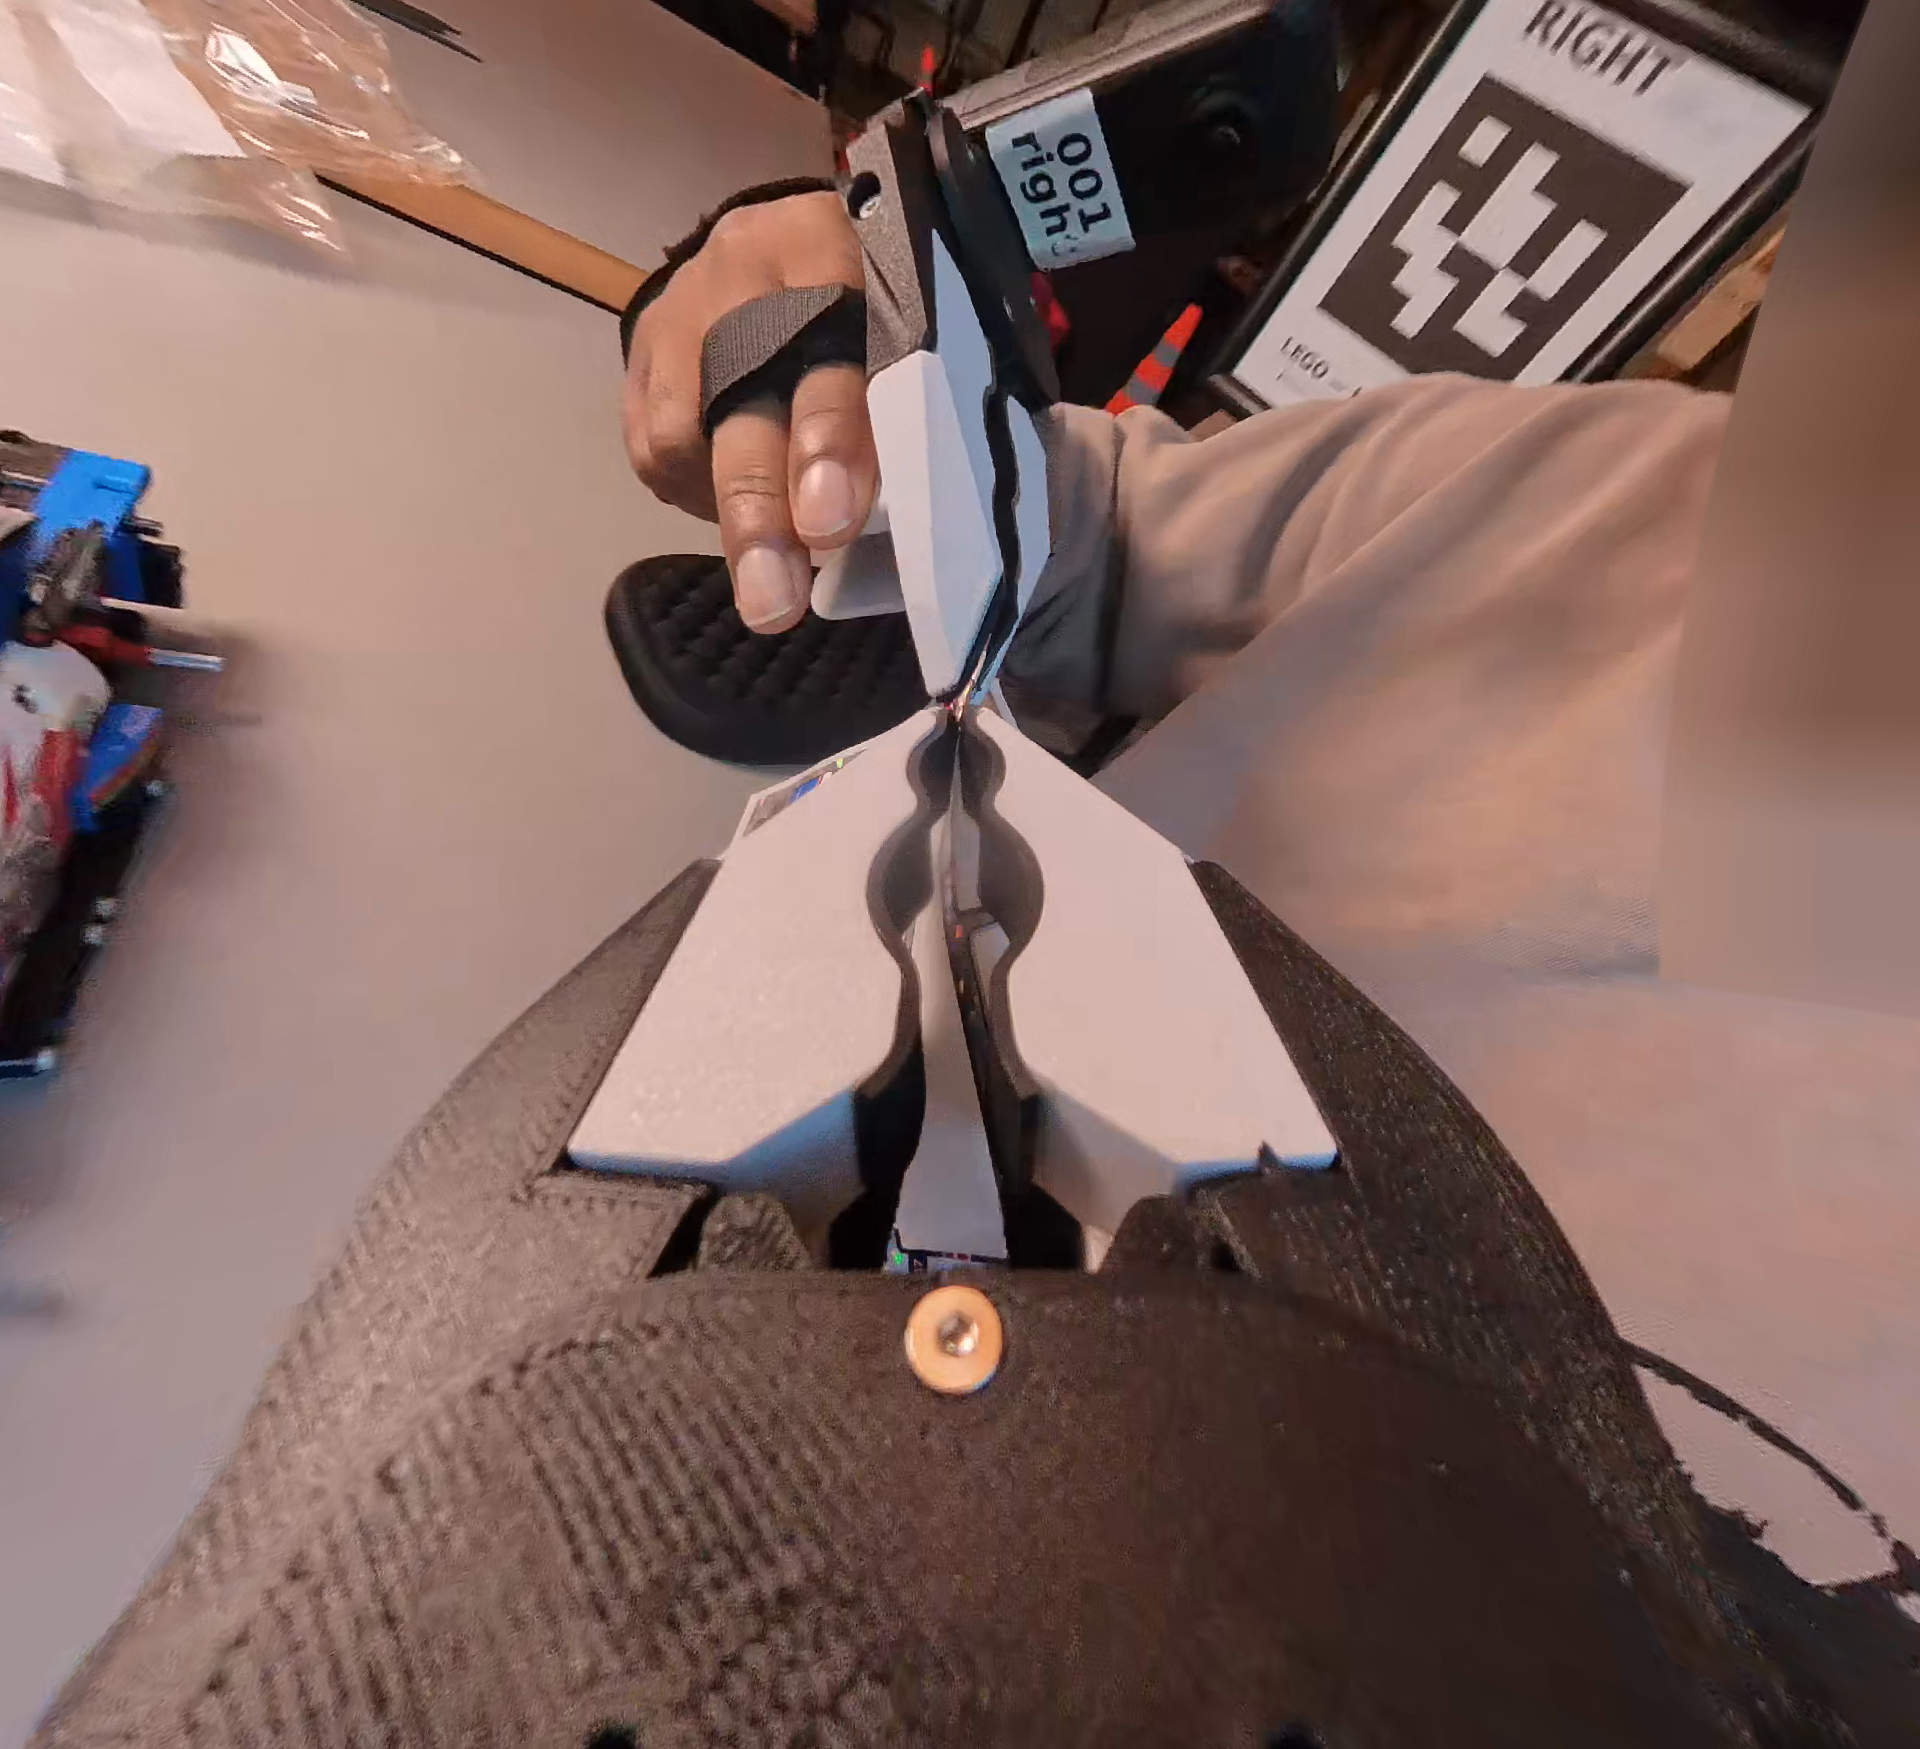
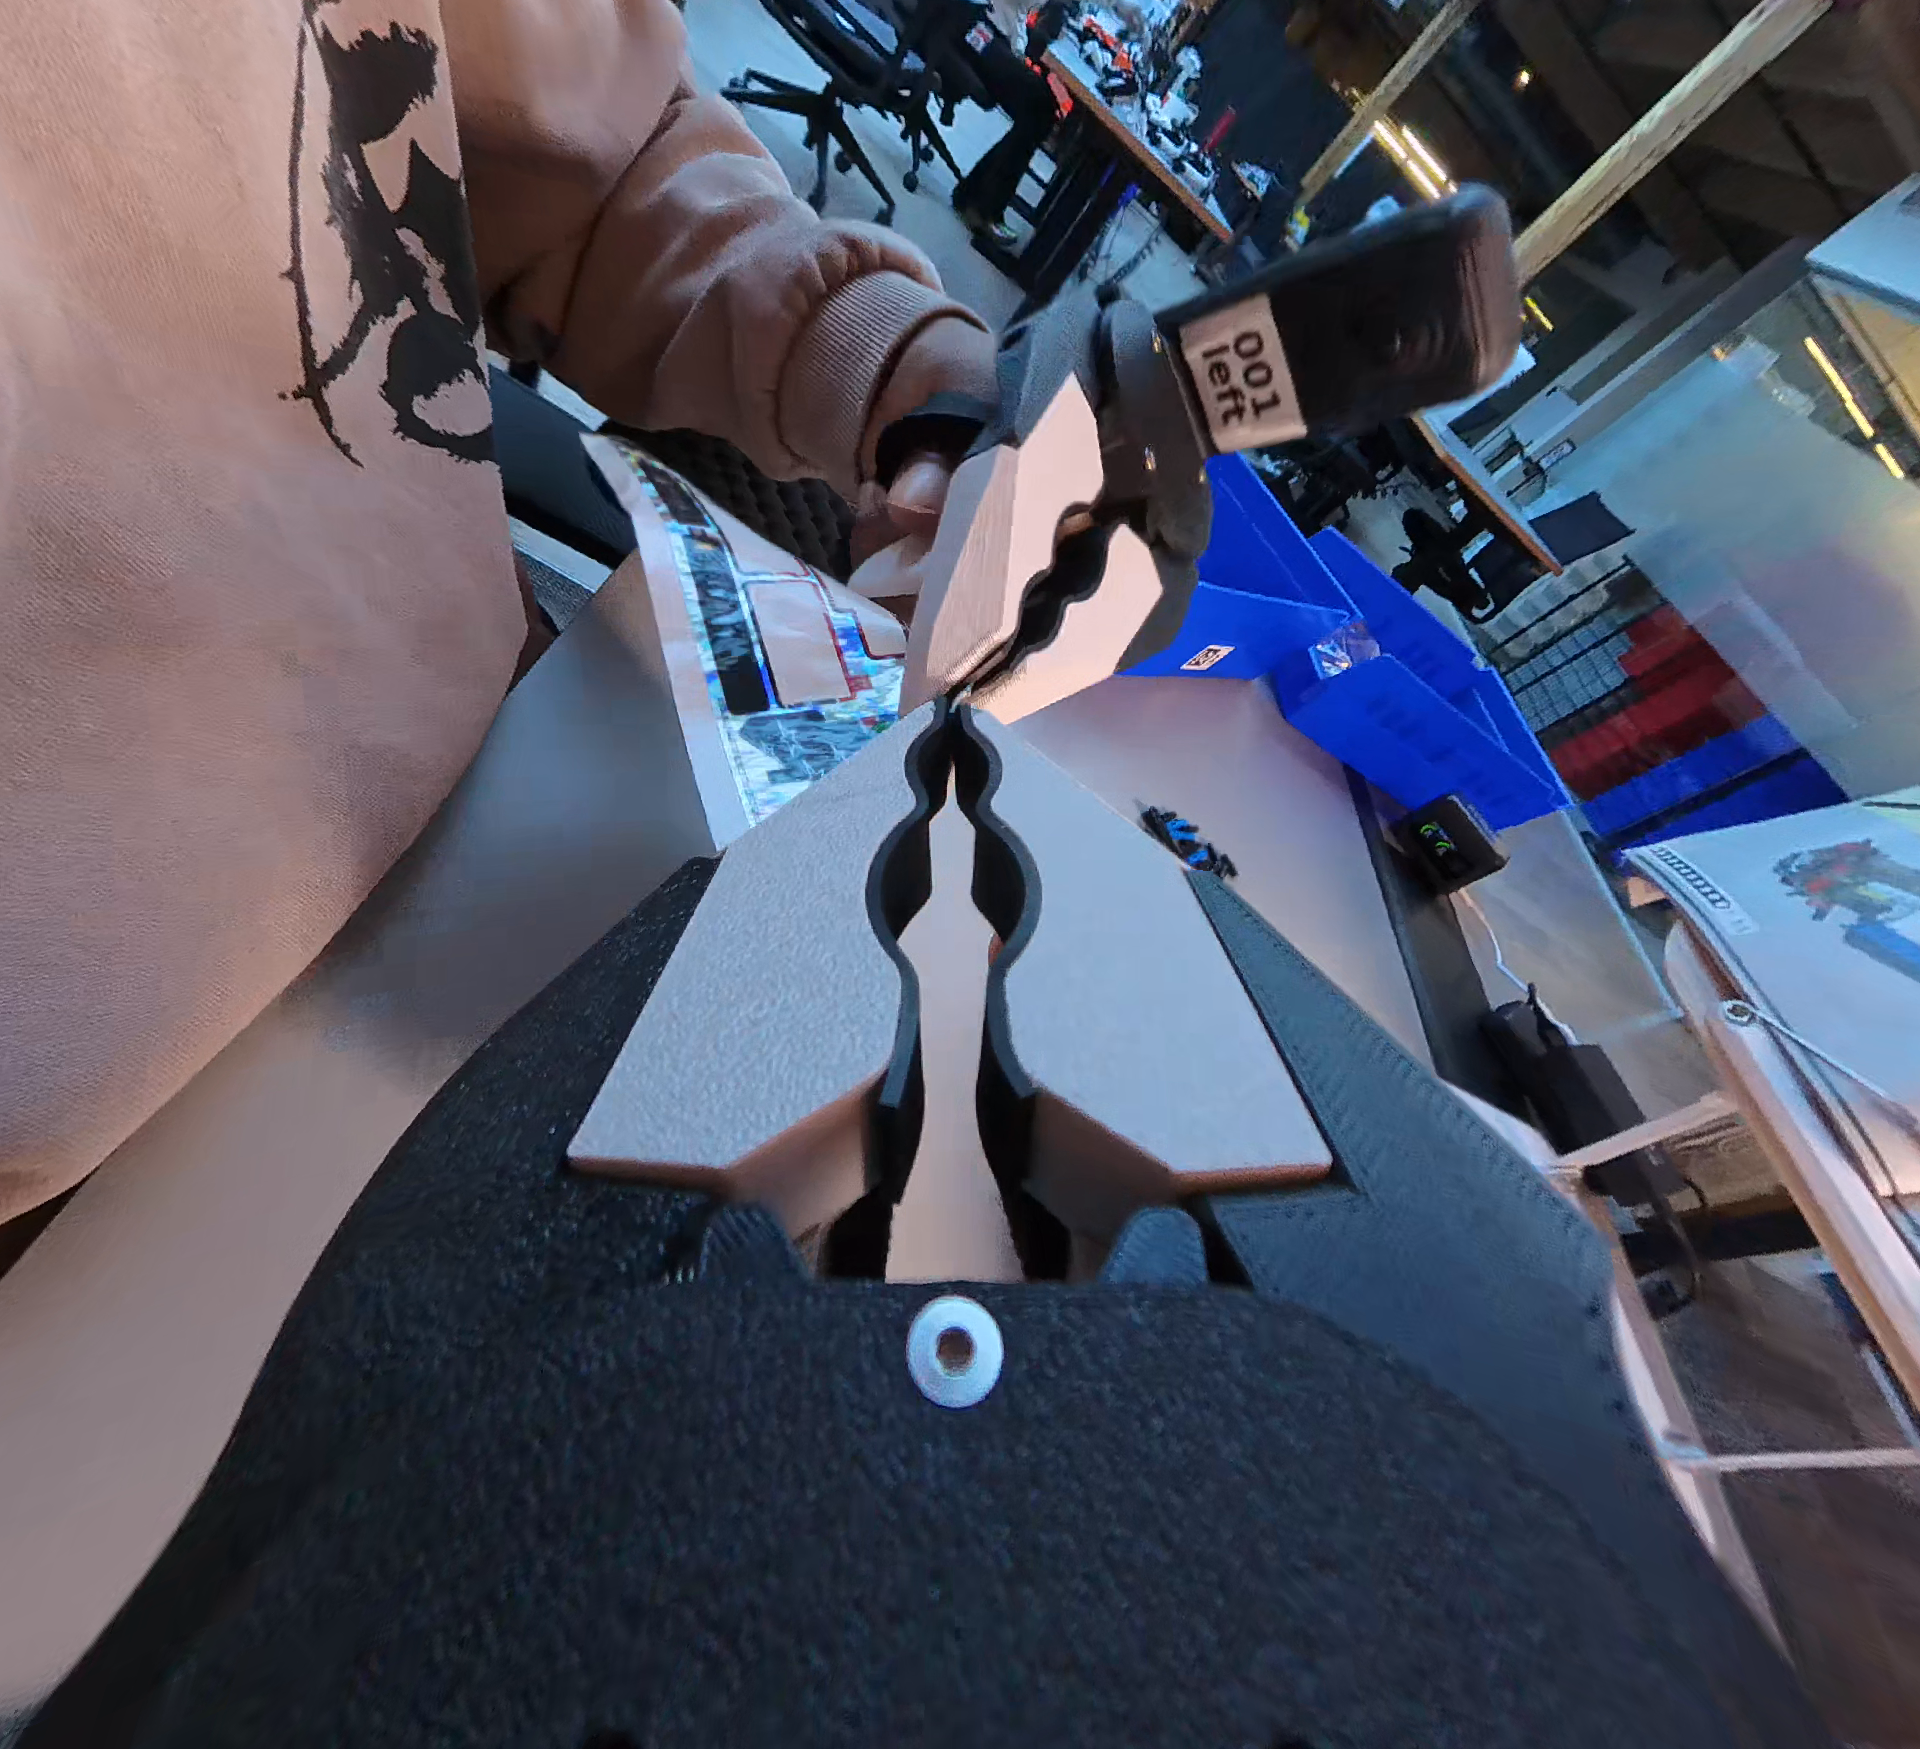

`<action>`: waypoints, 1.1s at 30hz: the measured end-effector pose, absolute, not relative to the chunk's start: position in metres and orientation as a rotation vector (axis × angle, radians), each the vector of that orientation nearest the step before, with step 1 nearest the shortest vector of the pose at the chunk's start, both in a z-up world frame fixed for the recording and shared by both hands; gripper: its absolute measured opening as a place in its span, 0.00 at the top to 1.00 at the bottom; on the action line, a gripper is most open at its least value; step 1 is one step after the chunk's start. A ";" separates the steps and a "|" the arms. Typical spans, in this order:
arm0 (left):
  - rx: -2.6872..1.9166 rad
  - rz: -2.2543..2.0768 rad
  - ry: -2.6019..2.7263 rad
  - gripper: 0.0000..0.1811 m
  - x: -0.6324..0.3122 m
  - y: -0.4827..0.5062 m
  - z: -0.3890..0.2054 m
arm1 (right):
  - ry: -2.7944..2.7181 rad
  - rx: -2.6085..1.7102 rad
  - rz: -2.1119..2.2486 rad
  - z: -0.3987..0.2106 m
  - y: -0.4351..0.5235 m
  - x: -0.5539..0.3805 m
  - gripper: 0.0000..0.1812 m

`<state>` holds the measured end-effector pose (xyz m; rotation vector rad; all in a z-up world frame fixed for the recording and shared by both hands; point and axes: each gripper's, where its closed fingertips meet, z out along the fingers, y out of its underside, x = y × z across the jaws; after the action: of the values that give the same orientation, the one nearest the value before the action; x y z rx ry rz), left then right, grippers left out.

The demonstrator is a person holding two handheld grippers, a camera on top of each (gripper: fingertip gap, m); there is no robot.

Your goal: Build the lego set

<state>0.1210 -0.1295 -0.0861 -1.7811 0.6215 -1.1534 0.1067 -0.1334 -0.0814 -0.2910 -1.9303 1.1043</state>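
Your left gripper (image 1: 954,733) and right gripper (image 2: 951,723) meet tip to tip, both pairs of fingers closed on the same thin sticker sheet (image 2: 790,660) (holographic, edge-on between them). The partly built blue Lego model (image 1: 73,743) sits on the bench (image 1: 436,556), well apart.

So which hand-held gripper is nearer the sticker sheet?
Left. The left hand-held gripper is shut on the sticker sheet, which runs back between its fingers; the right hand-held gripper only meets the sheet's edge at its tips.
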 end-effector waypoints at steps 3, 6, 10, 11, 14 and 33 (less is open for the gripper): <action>-1.746 -1.313 0.560 1.00 0.123 -0.133 -0.085 | -1.927 -0.272 1.088 -0.081 -0.137 0.109 1.00; -1.731 -1.335 0.538 1.00 0.122 -0.133 -0.084 | -1.926 -0.307 1.104 -0.080 -0.136 0.108 1.00; -1.778 -1.166 0.539 1.00 0.116 -0.122 -0.091 | -1.944 -0.387 1.011 -0.083 -0.125 0.102 0.98; -1.794 -1.102 0.556 1.00 0.115 -0.120 -0.092 | -1.964 -0.397 0.980 -0.084 -0.123 0.101 0.97; -1.830 -0.887 0.616 1.00 0.114 -0.114 -0.095 | -2.026 -0.440 0.911 -0.085 -0.120 0.100 0.99; -1.966 -0.706 0.591 1.00 0.105 -0.097 -0.107 | -1.929 0.105 0.023 -0.099 -0.105 0.095 1.00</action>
<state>0.1051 -0.0967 -0.1072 -1.9662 0.5912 -0.7061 0.0954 -0.1054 -0.0985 0.1046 -1.9288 0.0231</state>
